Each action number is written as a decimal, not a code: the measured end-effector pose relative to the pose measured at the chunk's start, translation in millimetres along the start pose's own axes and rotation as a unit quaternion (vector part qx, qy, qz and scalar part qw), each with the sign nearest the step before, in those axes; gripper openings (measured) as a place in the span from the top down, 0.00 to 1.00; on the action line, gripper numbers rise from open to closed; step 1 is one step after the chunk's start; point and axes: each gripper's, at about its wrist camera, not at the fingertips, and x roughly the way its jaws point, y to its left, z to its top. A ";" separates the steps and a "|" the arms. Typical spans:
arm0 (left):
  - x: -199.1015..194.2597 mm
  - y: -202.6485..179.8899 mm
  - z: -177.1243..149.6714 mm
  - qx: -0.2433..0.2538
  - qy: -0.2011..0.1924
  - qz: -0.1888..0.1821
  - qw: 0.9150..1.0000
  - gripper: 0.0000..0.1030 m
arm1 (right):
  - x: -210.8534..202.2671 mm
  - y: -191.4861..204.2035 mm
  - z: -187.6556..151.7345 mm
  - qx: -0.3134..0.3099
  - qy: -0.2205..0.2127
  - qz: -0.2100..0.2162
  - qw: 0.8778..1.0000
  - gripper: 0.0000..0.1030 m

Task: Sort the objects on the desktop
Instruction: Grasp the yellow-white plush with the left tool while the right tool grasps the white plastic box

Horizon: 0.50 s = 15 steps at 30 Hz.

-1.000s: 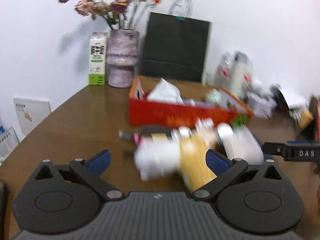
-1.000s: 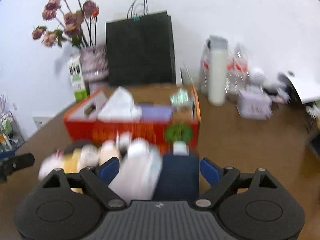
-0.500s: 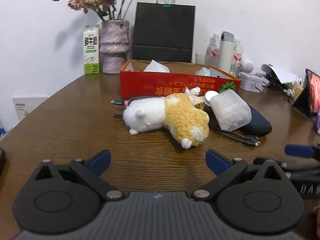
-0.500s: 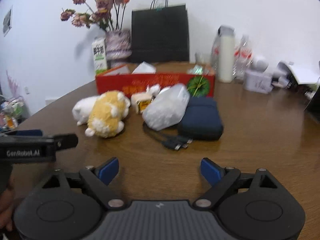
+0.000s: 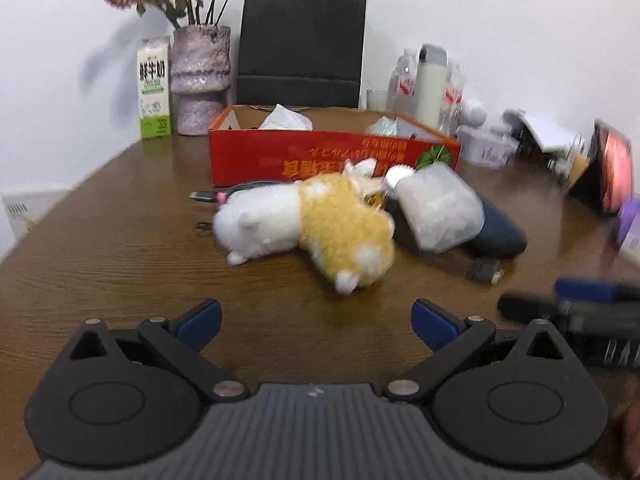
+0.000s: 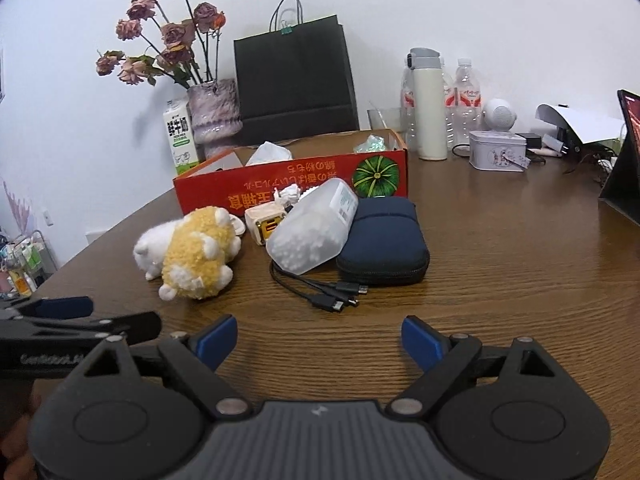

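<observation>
Above the wooden table [image 6: 520, 272], each hand-held gripper gapes wide, empty, before the plush toy [image 6: 192, 252].

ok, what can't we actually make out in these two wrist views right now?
- Red box contents: both views, front wall hides all but white paper and a crinkly wrapper.
- Small beige item behind the plush: right view, half hidden by the tub; left view, blurred.
- Cable far end: runs under the tub and pouch.
- Right gripper in left view: blurred, cut by the edge.
- Tablet screen: edge-cut.
</observation>
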 end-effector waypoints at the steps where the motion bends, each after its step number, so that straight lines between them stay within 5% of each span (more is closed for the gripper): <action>1: 3.9 2.4 4.4 -0.022 0.001 -0.013 1.000 0.00 | 0.0 0.9 -0.1 -0.002 0.000 0.002 1.000 0.15; 5: 31.0 10.0 28.3 -0.102 0.032 -0.066 0.992 0.01 | 1.1 3.0 -0.1 -0.008 0.003 0.004 1.000 0.17; 9: 54.3 12.2 49.3 -0.132 0.025 -0.067 0.989 0.03 | 0.1 -3.6 3.2 0.008 0.005 0.024 1.000 0.19; 10: 60.2 11.6 52.7 -0.132 0.026 -0.069 0.989 0.08 | -0.2 -8.0 6.2 0.020 0.004 0.033 0.999 0.19; 12: 68.6 10.5 54.4 -0.127 0.038 -0.053 0.990 0.38 | 1.8 -15.0 16.8 0.048 -0.002 0.039 0.998 0.19; 15: 62.0 17.8 47.1 -0.121 0.040 -0.056 0.990 0.49 | 13.4 -14.4 43.1 0.026 -0.021 0.015 0.999 0.18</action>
